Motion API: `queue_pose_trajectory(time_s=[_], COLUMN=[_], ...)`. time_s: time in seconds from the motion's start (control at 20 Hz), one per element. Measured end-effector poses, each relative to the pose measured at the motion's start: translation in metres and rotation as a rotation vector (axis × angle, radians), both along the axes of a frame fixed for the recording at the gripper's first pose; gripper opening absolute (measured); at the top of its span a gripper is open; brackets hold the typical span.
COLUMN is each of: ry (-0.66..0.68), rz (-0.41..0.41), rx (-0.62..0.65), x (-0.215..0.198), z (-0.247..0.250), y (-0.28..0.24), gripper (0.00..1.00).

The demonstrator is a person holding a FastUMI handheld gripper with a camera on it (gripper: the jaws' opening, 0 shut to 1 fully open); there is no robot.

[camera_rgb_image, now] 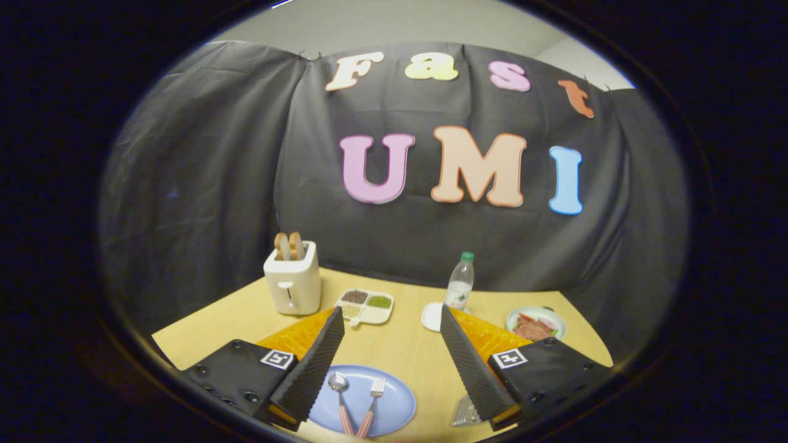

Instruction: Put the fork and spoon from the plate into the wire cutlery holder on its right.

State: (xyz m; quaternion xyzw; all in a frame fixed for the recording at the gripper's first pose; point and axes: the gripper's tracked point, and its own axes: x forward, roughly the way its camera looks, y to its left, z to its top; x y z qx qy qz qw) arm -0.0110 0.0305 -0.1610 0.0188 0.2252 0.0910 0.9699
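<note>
— Gripper view: we are holding the gripper [391, 320] above the wooden table [406, 344] with its fingers spread wide apart, gripping nothing.

— Where are we seeing the cutlery?

— At the bottom of the frame, between the fingers, the spoon [340, 394] and fork [373, 400] are lying side by side on the blue plate [394, 403], pink handles toward us. The wire cutlery holder [466, 413] is peeking out just right of the plate, partly hidden behind the right finger.

— And beyond the fingers?

— We are seeing a toaster [293, 280] holding bread, a divided snack dish [365, 306], a water bottle [460, 283] and a plate of food [535, 323] further back.
</note>
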Motion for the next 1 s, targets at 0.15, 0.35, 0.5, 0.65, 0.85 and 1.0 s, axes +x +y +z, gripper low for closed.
queue_pose_trajectory(time_s=[0.15, 0.35, 0.5, 0.65, 0.85, 1.0], ry=[0.116, 0.274, 0.382, 0.479, 0.553, 0.593], rz=[0.037, 0.103, 0.139, 0.166, 0.183, 0.215], rx=[-0.017, -0.045, -0.073, -0.094, -0.138, -0.149], x=[-0.013, -0.031, -0.05, -0.066, -0.082, -0.091], z=[-0.043, -0.102, -0.141, -0.171, -0.194, -0.2], y=[0.005, 0.014, 0.019, 0.02, 0.017, 0.019], gripper=[1.0, 1.0, 1.0, 1.0, 0.99, 0.86])
